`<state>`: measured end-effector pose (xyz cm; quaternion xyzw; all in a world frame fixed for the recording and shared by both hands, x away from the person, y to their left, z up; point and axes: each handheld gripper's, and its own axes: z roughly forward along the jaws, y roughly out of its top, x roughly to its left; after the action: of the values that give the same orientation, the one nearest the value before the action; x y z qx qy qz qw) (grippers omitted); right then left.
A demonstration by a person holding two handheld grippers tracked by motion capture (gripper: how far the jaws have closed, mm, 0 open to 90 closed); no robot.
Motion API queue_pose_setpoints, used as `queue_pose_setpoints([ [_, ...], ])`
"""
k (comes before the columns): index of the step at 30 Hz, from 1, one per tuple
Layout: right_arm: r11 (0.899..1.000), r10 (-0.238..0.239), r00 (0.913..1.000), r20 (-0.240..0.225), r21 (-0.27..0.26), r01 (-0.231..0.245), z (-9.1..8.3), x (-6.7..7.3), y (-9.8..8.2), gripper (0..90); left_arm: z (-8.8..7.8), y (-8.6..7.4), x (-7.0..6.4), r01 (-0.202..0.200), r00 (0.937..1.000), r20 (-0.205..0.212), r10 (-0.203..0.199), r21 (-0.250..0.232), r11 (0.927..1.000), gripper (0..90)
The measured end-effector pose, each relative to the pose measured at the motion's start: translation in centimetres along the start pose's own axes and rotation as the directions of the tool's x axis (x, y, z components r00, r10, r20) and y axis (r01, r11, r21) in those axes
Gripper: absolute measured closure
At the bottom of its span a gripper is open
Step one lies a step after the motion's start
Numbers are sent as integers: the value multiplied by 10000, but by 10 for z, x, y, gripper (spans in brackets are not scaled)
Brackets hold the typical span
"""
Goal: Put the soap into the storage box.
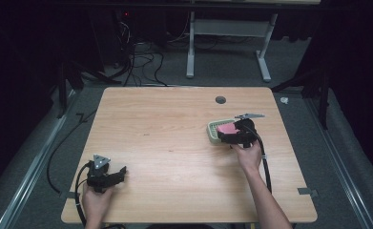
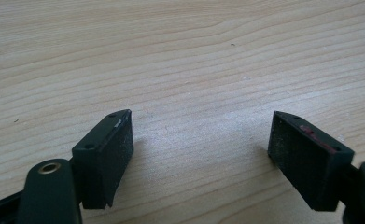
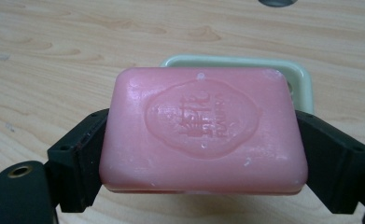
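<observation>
One pink soap bar (image 3: 203,130) sits clamped between the two jaws of the right gripper (image 1: 235,135), pressed at both short ends, its stamped face up. It hangs over one pale green soap dish (image 1: 214,131), whose rim (image 3: 236,61) shows just behind the bar. One round hole (image 1: 220,100) in the table (image 1: 174,124) lies beyond the dish. The left gripper (image 2: 201,154) rests well apart from the dish, near the table's front corner, jaws spread wide with bare wood between them.
</observation>
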<state>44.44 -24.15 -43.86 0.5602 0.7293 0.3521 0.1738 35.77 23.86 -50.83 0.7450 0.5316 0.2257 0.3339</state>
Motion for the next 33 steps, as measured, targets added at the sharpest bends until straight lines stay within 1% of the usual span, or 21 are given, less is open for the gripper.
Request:
queue_pose_setpoints([
  [2, 10000, -5, 10000, 24, 58, 4, 2, -1, 1, 136, 0, 0, 0, 1, 10000, -7, -1, -4, 10000, 228],
  [4, 9998, -57, 9998, 196, 168, 54, 6, 0, 4, 136, 0, 0, 0, 2, 10000, 0, -2, 0, 10000, 228],
  [6, 9997, -80, 9997, 242, 229, 75, 9, 0, 6, 136, 0, 0, 0, 0, 10000, 1, 0, 1, 10000, 228],
  [11, 9998, -82, 9990, 444, 206, 73, 17, 1, 10, 136, 0, 0, 0, -1, 10000, 4, 1, -2, 10000, 228],
  [12, 9994, -85, 9988, 488, 342, 68, 20, 1, 11, 135, 0, 0, 0, 3, 10000, 3, -3, 0, 10000, 228],
  [15, 9986, -115, 9977, 667, 521, 80, 27, 1, 12, 135, 0, 0, 0, -3, 10000, 5, 3, 1, 10000, 227],
  [19, 9976, -176, 9966, 806, 681, 121, 35, 4, 16, 135, 0, 0, 0, -37, 10000, 16, 37, 24, 10000, 227],
  [22, 9975, -197, 9959, 887, 700, 135, 40, 5, 17, 135, 0, 0, 0, -6, 10000, 17, 6, -2, 10000, 227],
  [23, 9957, -222, 9950, 970, 918, 132, 46, 5, 18, 135, 0, 0, 0, -12, 10000, 19, 12, 1, 10000, 227],
  [25, 9950, -247, 9948, 990, 987, 149, 47, 5, 17, 135, 0, 0, 0, -14, 10000, 20, 14, 1, 10000, 227],
  [33, 9929, 50, 9921, 1256, 1170, -198, 60, 3, 17, 134, 0, 0, 0, -16, 10000, 23, 16, 2, 10000, 227],
])
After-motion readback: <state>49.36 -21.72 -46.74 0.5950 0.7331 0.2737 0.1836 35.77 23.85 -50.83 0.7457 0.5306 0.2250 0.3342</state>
